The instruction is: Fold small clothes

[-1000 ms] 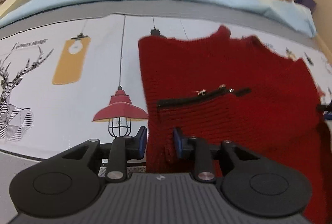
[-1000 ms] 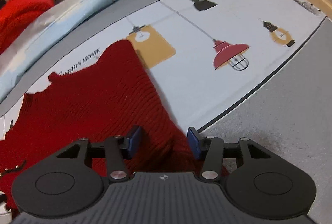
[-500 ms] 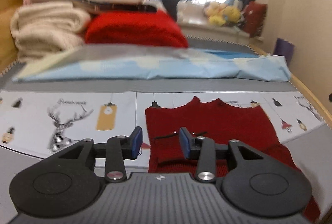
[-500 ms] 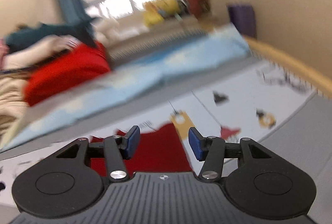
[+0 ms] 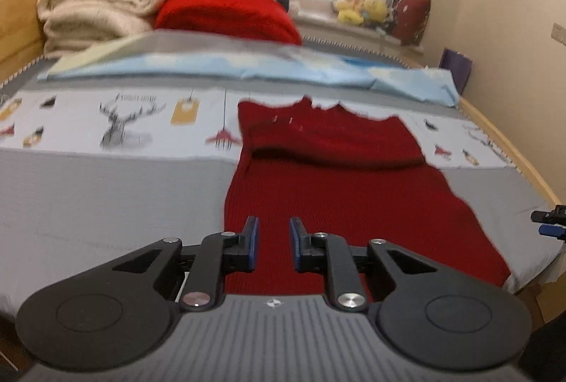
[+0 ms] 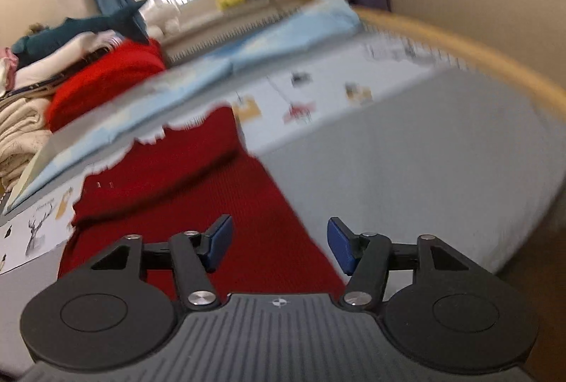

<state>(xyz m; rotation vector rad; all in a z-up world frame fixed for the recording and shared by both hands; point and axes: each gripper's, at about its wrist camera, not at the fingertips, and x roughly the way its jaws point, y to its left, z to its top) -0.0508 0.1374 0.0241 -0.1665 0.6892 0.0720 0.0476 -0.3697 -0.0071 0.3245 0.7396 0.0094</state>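
Bed (image 5: pixel 106 198) carries red sweater (image 5: pixel 339 201), far part folded over, reaching near edge. Left claw (image 5: pixel 272 242) above sweater's near left edge, jaws closing, nothing between. Right claw (image 6: pixel 279 242) above sweater's near right edge, parted, empty.

1. The left gripper (image 5: pixel 272 242) has pulled back from the dark red knitted garment (image 5: pixel 339 183), jaws closing on nothing.
2. The right gripper (image 6: pixel 279 242) has likewise backed away, open and empty.
3. The garment's far part now lies folded over.
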